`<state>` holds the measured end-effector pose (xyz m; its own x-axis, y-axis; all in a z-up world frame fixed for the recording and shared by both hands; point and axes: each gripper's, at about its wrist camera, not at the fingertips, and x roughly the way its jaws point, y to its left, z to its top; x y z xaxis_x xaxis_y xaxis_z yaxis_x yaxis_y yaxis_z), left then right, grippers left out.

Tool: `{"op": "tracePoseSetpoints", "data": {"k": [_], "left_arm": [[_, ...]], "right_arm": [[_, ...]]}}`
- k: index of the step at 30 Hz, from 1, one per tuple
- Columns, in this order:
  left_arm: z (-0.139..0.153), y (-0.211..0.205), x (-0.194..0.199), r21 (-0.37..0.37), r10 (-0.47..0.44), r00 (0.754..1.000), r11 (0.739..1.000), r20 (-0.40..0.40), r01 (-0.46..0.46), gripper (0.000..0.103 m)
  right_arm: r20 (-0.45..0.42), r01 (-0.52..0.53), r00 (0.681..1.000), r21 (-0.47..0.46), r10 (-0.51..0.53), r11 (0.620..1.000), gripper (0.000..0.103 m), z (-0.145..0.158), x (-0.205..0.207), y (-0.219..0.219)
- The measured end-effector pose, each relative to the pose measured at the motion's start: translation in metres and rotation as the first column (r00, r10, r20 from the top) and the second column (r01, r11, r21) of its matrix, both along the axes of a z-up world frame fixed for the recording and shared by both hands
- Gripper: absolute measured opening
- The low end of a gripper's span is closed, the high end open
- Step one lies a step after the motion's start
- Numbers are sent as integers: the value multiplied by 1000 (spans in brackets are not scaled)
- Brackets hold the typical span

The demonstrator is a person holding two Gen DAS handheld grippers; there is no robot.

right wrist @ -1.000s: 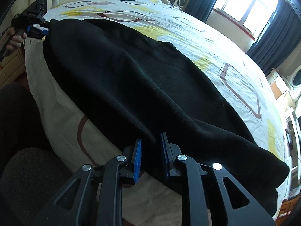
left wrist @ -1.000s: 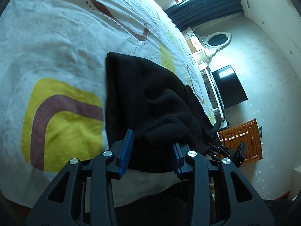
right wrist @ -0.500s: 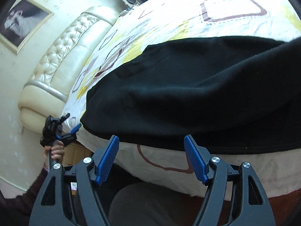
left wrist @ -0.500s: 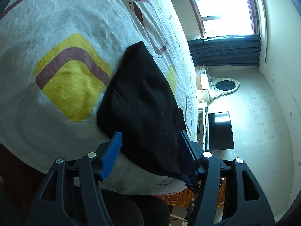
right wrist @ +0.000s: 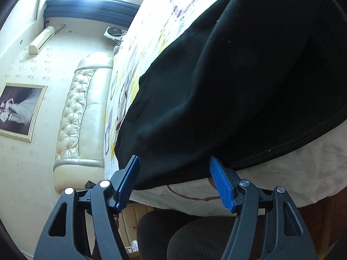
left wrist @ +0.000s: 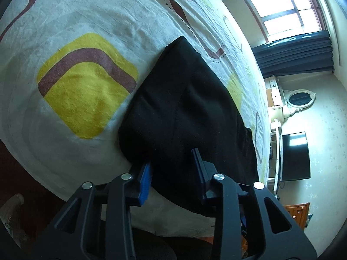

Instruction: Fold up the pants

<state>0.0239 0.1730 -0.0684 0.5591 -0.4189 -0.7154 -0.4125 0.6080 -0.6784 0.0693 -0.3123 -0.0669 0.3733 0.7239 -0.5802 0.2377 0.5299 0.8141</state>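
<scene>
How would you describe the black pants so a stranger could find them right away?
Look at the bed with its white sheet printed in yellow and maroon shapes. Along its near edge lies the black pants, a folded fleecy bundle, the only dark item on that pale sheet.

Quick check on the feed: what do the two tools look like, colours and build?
Both match: the left tool and right tool have black plastic fingers with triangular cut-outs and silver pivot screws. Ribbed blue pads line the fingers' inner faces. No cables, markings or sleeves are visible.

One pair of black pants [left wrist: 190,117], two hand-held grippers: left [left wrist: 173,173], right [right wrist: 175,182].
</scene>
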Motion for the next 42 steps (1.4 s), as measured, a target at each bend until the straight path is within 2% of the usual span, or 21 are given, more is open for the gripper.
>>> {"op": "tracePoseSetpoints", "data": {"k": [2,7,9,10,17,20,23,26,28,30,34,37,38,39,41,42], "left_arm": [[-2,2,-2,-2,6,1000,1000,-4,-6,24],[-8,12,-10,-67,51,999,996,-12,-52,19],[-6,9,-14,-54,50,999,997,-9,-51,17],[-3,6,-13,-51,55,998,997,-10,-56,16],[-2,8,-20,-88,68,998,994,-5,-68,16],[-2,7,-18,-90,69,998,994,-5,-70,16],[0,6,-16,-73,62,998,995,0,-62,16],[6,6,-17,-57,64,998,996,3,-64,11],[11,5,-19,-46,63,998,997,7,-62,10],[14,3,-20,-4,49,999,999,-3,-49,9],[12,-2,-18,59,3,1000,998,-31,-1,9],[19,-4,-16,96,-29,999,995,-20,31,11],[24,-5,-17,116,-40,999,992,-14,41,17],[29,-5,-20,137,-46,999,989,-6,46,32],[43,-5,-28,189,-29,999,982,21,24,47],[51,-5,-32,210,-16,999,978,38,8,48]], "right_arm": [[-12,20,1000,22,-20,1000,62,-4,3,0],[-47,84,996,33,-82,996,50,-14,2,2],[-45,92,995,15,-92,996,36,-14,2,3],[-49,97,994,10,-97,995,33,-14,2,1],[-101,172,982,99,-163,980,33,-25,-14,8],[-85,193,979,128,-183,973,33,-30,-11,17],[-54,193,981,107,-188,975,30,-33,-8,20],[-12,175,985,47,-174,984,14,-20,-10,22],[28,167,986,24,-167,986,12,-10,-16,23],[51,169,984,3,-169,986,11,-5,-25,23],[2,193,981,21,-193,981,8,-27,-38,17],[-11,216,976,58,-215,975,12,-28,-42,10],[-9,222,975,38,-221,974,17,-21,-42,8],[-4,225,974,11,-225,974,29,-13,-43,5],[7,236,972,-28,-236,971,43,4,-44,-8],[11,250,968,-47,-250,967,47,13,-43,-18]]}}
